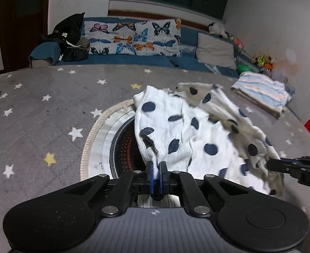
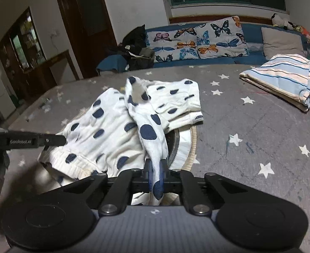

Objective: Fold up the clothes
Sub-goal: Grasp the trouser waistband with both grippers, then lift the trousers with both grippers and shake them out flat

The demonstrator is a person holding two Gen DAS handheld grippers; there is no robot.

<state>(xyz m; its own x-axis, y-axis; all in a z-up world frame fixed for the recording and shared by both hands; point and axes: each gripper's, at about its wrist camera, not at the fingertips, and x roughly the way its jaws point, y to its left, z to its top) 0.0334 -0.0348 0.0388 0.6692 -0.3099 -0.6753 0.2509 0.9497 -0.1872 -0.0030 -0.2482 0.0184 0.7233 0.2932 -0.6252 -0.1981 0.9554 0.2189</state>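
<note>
Both tongs are clamped on cloth here. The left tongs (image 1: 156,166) pinch a thin fold of the white garment with navy dots (image 1: 171,130), jaws drawn tight together around it. The right tongs (image 2: 157,166) are likewise clenched on a twisted strip of the same spotted garment (image 2: 104,126), which runs up and away from the jaws. The garment sprawls rumpled across the grey star-patterned table (image 1: 49,97), partly draped over a round dark opening with a pale ribbed rim (image 1: 95,126) set in the table's surface. In the right wrist view the left tongs reach in from the left edge at the garment's side. Well off to the right lies a folded striped cloth (image 2: 286,80). Behind the table, a blue sofa carries a butterfly-print cushion (image 1: 131,38) and a heap of dark clothing (image 1: 70,38).
</note>
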